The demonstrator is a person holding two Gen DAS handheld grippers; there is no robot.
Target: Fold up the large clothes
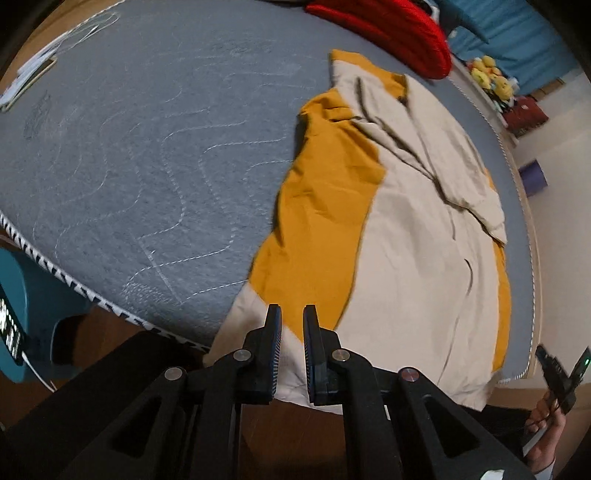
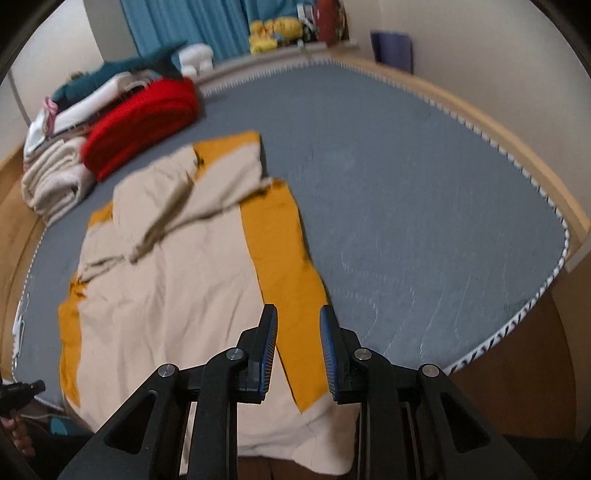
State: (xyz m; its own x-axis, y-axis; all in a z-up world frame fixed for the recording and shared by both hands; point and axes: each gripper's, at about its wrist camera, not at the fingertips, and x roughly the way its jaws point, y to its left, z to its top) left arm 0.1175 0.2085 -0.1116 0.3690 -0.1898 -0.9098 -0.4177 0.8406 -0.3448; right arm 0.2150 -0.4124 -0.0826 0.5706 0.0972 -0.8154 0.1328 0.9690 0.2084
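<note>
I see the beige-and-mustard garment (image 1: 399, 229) spread on the grey mattress (image 1: 147, 147), its hem hanging over the mattress edge nearest me. My left gripper (image 1: 291, 325) hovers above that hem, jaws narrowly parted, nothing pinched. My right gripper (image 2: 298, 325) hangs over the hem too, jaws apart, empty. A red blanket (image 2: 144, 122) lies beyond the garment.

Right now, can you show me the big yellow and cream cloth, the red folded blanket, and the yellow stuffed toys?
Large mustard-yellow and cream cloth (image 2: 166, 288): right wrist view, on its cream middle panel.
Red folded knit blanket (image 2: 144, 122): right wrist view, on its top fold.
Yellow plush stuffed toys (image 2: 273, 31): right wrist view, on the middle toy's body.
</note>
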